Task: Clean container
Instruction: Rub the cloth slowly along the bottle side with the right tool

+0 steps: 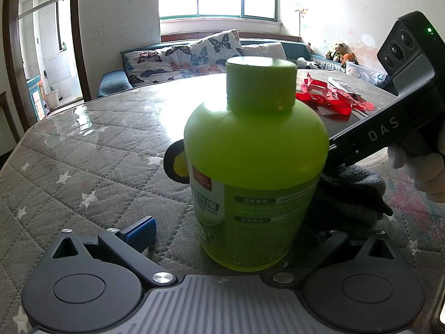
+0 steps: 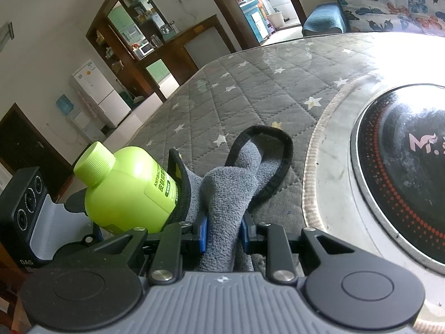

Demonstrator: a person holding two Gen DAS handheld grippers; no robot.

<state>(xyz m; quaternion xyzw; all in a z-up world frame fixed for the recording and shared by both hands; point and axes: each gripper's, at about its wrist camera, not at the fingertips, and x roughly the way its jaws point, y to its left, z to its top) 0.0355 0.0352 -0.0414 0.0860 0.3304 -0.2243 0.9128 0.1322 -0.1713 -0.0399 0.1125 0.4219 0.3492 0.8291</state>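
Left wrist view: the green bottle (image 1: 256, 161) stands upright between my left jaws, cap on. One blue pad (image 1: 141, 232) stands clear of it; the other is hidden, so I cannot tell whether the left gripper (image 1: 222, 239) clamps.

Right wrist view: my right gripper (image 2: 222, 236) has its jaws clamped on the grey cloth (image 2: 222, 194), which bunches ahead of them and touches the bottle's side, left of the jaws.

Risk: unsecured, the bottle could tip on the quilted worktop (image 2: 250, 83) under wiping pressure.

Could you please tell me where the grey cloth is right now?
The grey cloth is clamped in the right gripper, lying against the green bottle on its left, above the quilted table cover.
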